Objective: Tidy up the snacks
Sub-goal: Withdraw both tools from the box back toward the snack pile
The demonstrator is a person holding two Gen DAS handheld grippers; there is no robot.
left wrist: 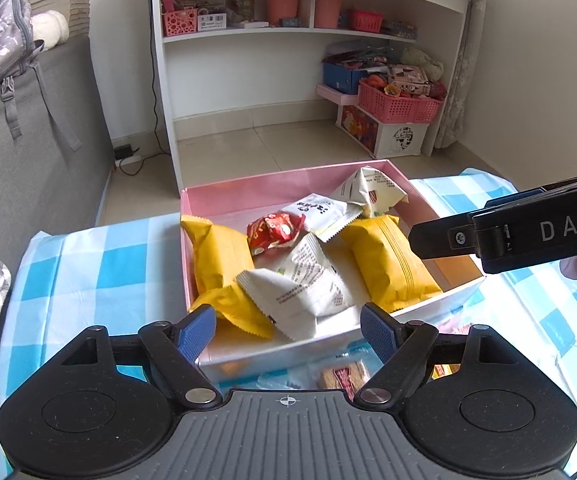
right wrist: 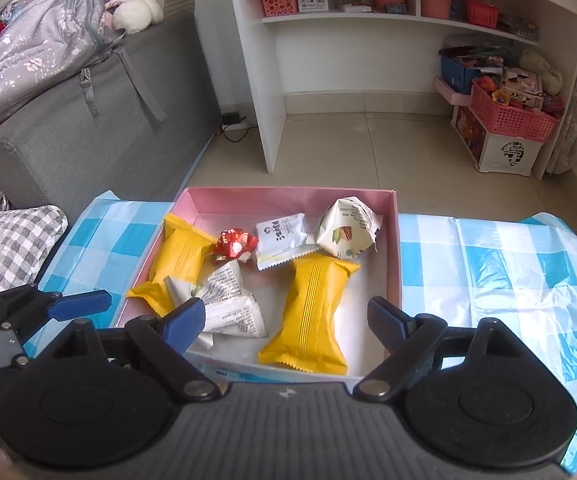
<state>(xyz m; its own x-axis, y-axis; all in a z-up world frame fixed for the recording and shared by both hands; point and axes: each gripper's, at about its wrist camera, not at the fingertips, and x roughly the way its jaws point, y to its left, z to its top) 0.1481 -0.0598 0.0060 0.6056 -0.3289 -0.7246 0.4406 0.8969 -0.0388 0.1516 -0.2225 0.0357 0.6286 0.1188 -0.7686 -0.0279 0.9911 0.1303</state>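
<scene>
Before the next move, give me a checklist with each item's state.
1. Left tongs open, nothing between them: ok.
2. Right tongs open, nothing held: ok.
3. Pink box flat on the checked cloth: ok.
4. Yellow packs and white packs inside the box: ok.
5. All snacks boxed: not ok, a wrapped snack lies outside the near wall.
</scene>
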